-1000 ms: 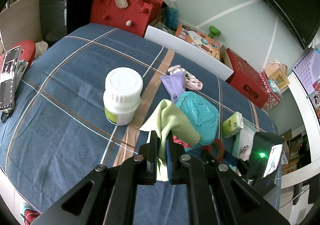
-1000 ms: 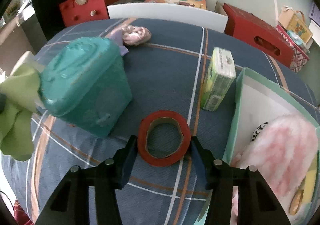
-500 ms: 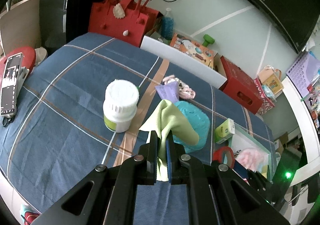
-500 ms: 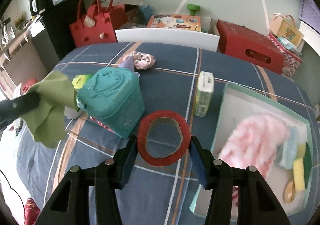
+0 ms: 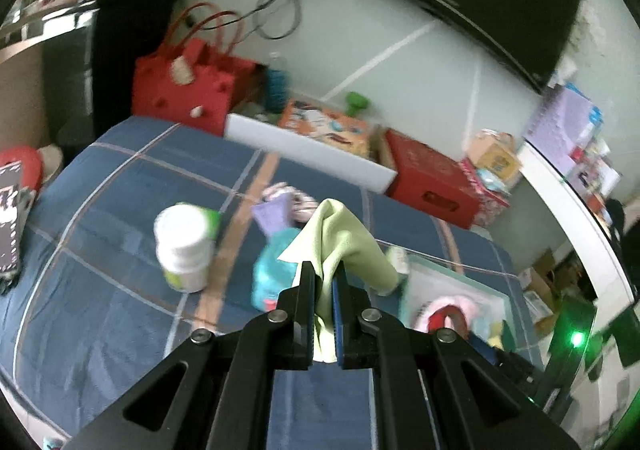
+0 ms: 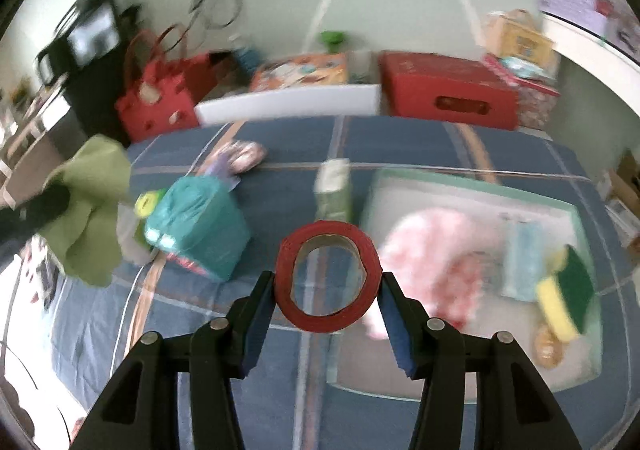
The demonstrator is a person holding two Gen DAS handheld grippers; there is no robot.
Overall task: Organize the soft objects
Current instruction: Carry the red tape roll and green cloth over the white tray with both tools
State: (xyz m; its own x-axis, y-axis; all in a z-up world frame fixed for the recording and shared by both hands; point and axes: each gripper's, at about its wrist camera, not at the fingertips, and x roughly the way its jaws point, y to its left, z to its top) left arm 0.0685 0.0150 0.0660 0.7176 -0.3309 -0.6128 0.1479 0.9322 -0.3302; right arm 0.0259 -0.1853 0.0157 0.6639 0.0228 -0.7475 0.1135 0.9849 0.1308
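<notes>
1. We see the left gripper (image 5: 323,270) pinched tight on a light green cloth (image 5: 340,238), which bunches up above the fingertips and drapes off toward 3 o'clock.
2. In the right wrist view that same cloth (image 6: 90,206) hangs in the air out at 9 o'clock, clear of the blue plaid cover (image 6: 400,142).
3. The right gripper (image 6: 327,282) has its jaws set at a middling width, pads pressed on both sides of a red tape roll (image 6: 328,276), and the ring looks slightly squashed between them.
4. At 3 o'clock of the tape we have the mint-rimmed tray (image 6: 480,186) lying on the cover, holding a fluffy pink item (image 6: 432,246), a pale blue piece (image 6: 524,254) and a yellow-and-green sponge (image 6: 568,290).
5. A teal container (image 6: 200,230) sits at 9 o'clock of the tape, with a small green box (image 6: 334,190) standing upright at 12 o'clock, between container and tray.
6. From the left wrist view, a white bottle (image 5: 186,250) stands at 9 o'clock of the cloth; the picture is blurred.
</notes>
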